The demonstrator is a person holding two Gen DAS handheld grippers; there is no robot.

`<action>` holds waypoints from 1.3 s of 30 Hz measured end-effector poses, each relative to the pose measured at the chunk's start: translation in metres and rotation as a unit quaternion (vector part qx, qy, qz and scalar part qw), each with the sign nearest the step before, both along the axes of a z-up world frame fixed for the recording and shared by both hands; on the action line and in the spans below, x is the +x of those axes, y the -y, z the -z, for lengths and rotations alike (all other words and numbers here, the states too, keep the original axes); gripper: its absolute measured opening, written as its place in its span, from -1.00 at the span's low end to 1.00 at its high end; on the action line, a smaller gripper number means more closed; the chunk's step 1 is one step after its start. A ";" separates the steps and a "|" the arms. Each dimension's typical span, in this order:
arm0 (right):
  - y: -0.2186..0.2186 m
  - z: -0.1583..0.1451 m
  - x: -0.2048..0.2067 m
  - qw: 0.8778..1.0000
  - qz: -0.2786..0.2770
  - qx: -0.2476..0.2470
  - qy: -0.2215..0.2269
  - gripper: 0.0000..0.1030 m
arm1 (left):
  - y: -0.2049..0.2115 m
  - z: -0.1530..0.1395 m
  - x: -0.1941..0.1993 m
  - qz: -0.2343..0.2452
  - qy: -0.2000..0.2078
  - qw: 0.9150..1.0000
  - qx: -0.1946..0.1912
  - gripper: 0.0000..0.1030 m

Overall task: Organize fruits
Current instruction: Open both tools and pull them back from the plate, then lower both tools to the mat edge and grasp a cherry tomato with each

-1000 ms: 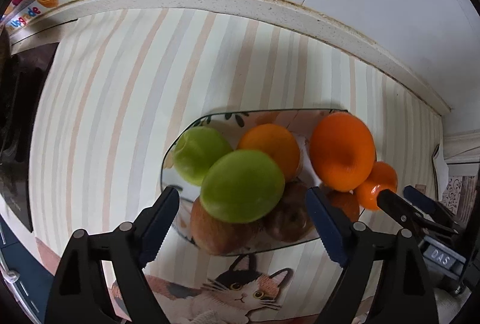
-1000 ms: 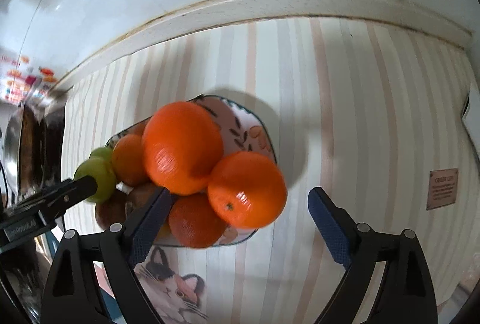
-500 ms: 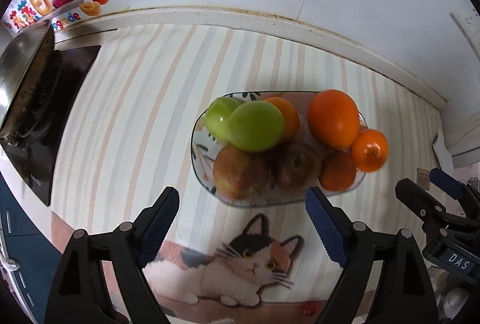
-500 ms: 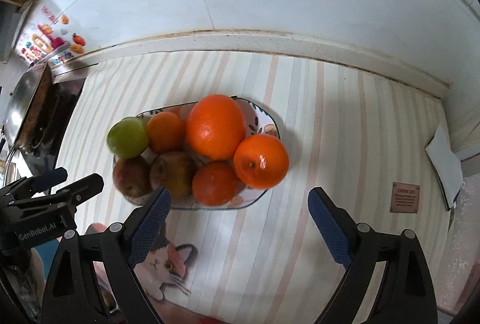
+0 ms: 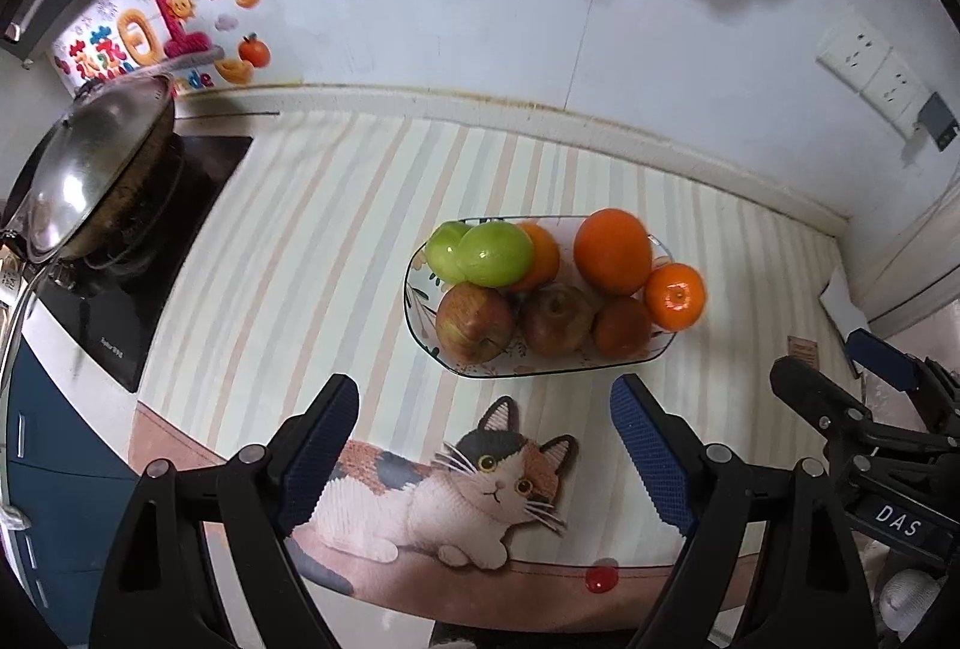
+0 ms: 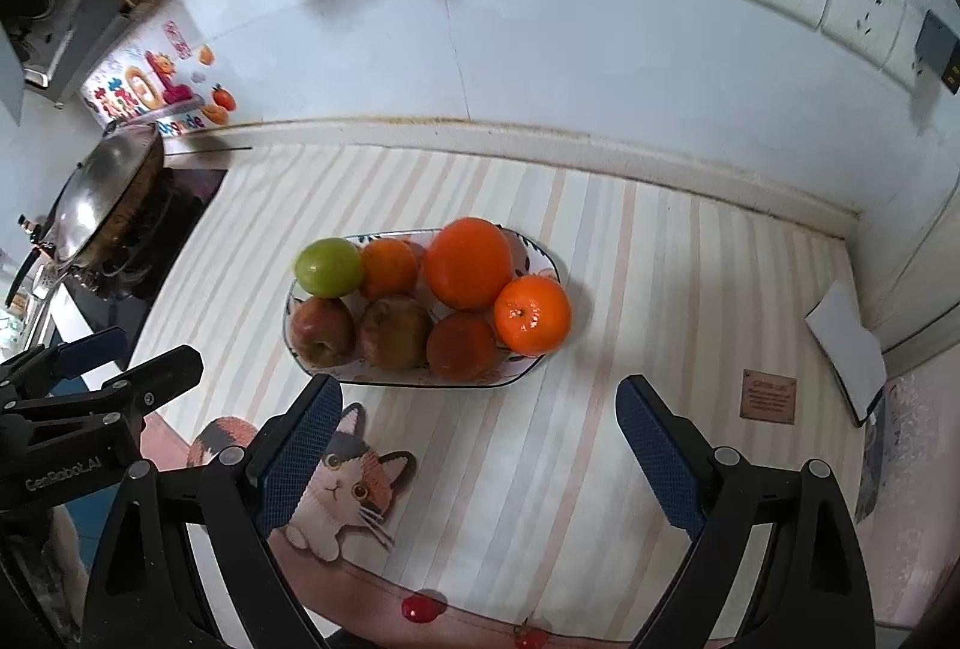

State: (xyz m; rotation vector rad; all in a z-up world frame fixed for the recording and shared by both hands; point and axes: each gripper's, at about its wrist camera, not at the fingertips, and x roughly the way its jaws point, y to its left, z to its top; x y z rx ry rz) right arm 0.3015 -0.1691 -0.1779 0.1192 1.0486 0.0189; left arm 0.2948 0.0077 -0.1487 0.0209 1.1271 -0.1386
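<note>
Both grippers were built of black plastic frames with silver screws. The left gripper (image 5: 485,445) and right gripper (image 6: 480,448) carried blue textured fingers (image 5: 321,448). White lettering "DAS" and "GenRobot.AI" was printed on their bodies.

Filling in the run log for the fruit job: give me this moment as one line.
left gripper: open, empty | right gripper: open, empty | fruit: piled on plate | both grippers off the plate

left claw (image 5: 483,451): spread wide, holding nothing | right claw (image 6: 480,445): spread wide, holding nothing
</note>
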 end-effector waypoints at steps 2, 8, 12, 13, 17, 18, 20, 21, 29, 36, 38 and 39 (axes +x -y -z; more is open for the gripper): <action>-0.002 -0.008 -0.009 1.000 -0.003 -0.002 0.009 0.84 | 0.000 -0.008 -0.010 0.000 0.009 1.000 -0.003 0.67; -0.001 -0.031 -0.037 0.999 -0.009 0.002 0.031 0.84 | -0.001 -0.026 -0.034 -0.001 0.029 1.000 -0.008 0.67; 0.001 -0.039 -0.049 0.999 -0.007 0.008 0.042 0.84 | 0.000 -0.030 -0.047 -0.004 0.037 0.999 -0.009 0.67; 0.002 -0.040 -0.052 0.999 -0.007 0.010 0.045 0.84 | 0.000 -0.030 -0.049 -0.005 0.038 0.999 -0.010 0.67; 0.005 -0.043 -0.059 0.999 -0.007 0.015 0.049 0.84 | -0.001 -0.026 -0.057 -0.010 0.033 0.999 -0.014 0.67; 0.006 -0.041 -0.060 0.999 -0.008 0.017 0.045 0.84 | -0.001 -0.025 -0.058 -0.010 0.031 0.999 -0.014 0.67; 0.010 -0.033 -0.062 0.999 -0.007 0.025 0.030 0.84 | 0.002 -0.018 -0.060 -0.007 0.024 1.000 -0.013 0.67; 0.013 -0.026 -0.062 0.999 -0.005 0.028 0.018 0.84 | 0.004 -0.015 -0.062 -0.006 0.019 1.000 -0.013 0.67; 0.052 0.088 -0.074 0.985 0.020 0.091 -0.146 0.24 | 0.037 0.063 -0.072 0.030 -0.081 0.996 0.021 0.67; 0.064 0.179 -0.103 0.952 0.033 0.144 -0.270 0.19 | 0.052 0.147 -0.082 0.058 -0.222 0.973 0.004 0.67; 0.065 0.193 -0.108 0.947 0.038 0.148 -0.281 0.14 | 0.056 0.162 -0.085 0.063 -0.243 0.968 0.000 0.67; 0.065 0.198 -0.110 0.947 0.038 0.147 -0.284 0.11 | 0.058 0.167 -0.086 0.065 -0.249 0.966 -0.001 0.67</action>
